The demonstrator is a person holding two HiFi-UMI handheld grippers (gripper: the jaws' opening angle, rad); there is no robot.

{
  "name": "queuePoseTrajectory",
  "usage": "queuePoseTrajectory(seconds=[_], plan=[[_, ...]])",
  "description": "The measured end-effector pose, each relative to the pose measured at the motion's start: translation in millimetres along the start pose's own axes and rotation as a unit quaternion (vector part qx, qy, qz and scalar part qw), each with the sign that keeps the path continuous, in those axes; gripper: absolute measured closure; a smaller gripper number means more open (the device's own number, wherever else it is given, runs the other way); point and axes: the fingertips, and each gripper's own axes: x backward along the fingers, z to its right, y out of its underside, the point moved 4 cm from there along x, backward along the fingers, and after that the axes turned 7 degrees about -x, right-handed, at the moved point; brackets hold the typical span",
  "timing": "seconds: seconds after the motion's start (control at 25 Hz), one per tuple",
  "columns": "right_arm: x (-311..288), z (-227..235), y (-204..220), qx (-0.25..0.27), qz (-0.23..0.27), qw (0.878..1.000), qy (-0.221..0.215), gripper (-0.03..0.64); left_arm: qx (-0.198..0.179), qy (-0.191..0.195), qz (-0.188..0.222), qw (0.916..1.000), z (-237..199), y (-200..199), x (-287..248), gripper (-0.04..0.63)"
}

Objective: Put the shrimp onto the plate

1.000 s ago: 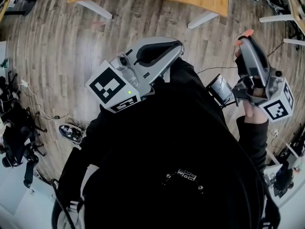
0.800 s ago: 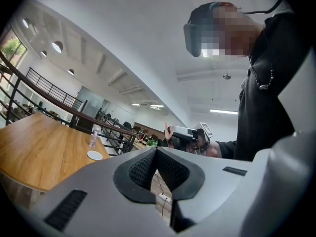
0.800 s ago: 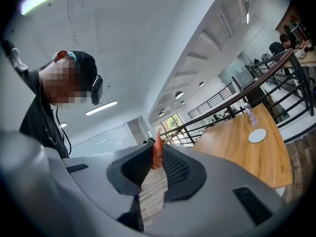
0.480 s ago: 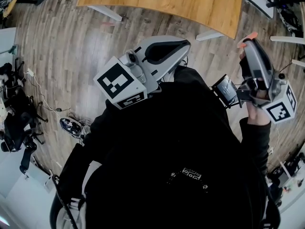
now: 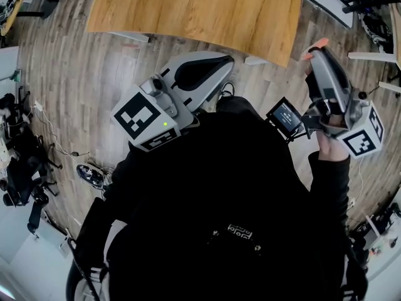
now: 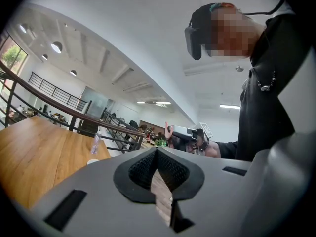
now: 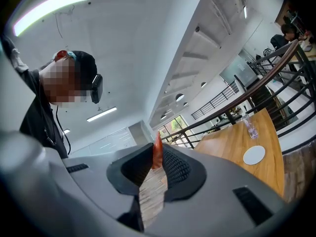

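Right gripper [image 7: 157, 156] pinches the orange shrimp [image 7: 157, 146] between narrowly parted jaws, held in the air; left gripper [image 6: 157, 152] closed, empty; white plate [image 7: 254, 155] lies near the wooden table's [image 7: 229, 144] right edge

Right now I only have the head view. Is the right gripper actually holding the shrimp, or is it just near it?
Observer: Holding it. In the right gripper view, the right gripper is shut on the shrimp, an orange piece pinched between the pads with its end poking past them.
Operator: And the left one?
Observer: In its own view the left gripper is shut, with nothing between its jaws.
Operator: Where's the plate?
Observer: A white plate that looks empty lies on the wooden table, with a clear bottle standing apart beyond it.
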Motion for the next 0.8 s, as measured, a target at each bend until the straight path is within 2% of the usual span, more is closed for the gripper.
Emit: queuePoseTrajectory(seconds=[0.12, 0.4, 0.64, 0.8], plan=[[10.1, 25.7, -13.2, -0.007, 0.005, 1.000, 0.001, 0.548, 0.002, -0.001, -0.004, 1.0000, -1.5, -2.9, -26.7, 0.591], [7.9, 45.6, -17.9, -0.024, 0.025, 0.999, 0.009, 0.548, 0.000, 0.011, -0.021, 0.9997, -19.0, -6.3, -45.1, 0.591], [8.5, 53.5, -36.8, -0.010, 0.050, 0.998, 0.044, 0.549, 0.003, 0.060, -0.017, 0.9980, -40.0, -13.4, -71.0, 0.591], [20.9, 58.0, -49.3, 0.000, 0.081, 0.994, 0.077, 0.548, -0.013, 0.098, -0.012, 0.9950, -55.4, -28.4, -94.7, 0.591]])
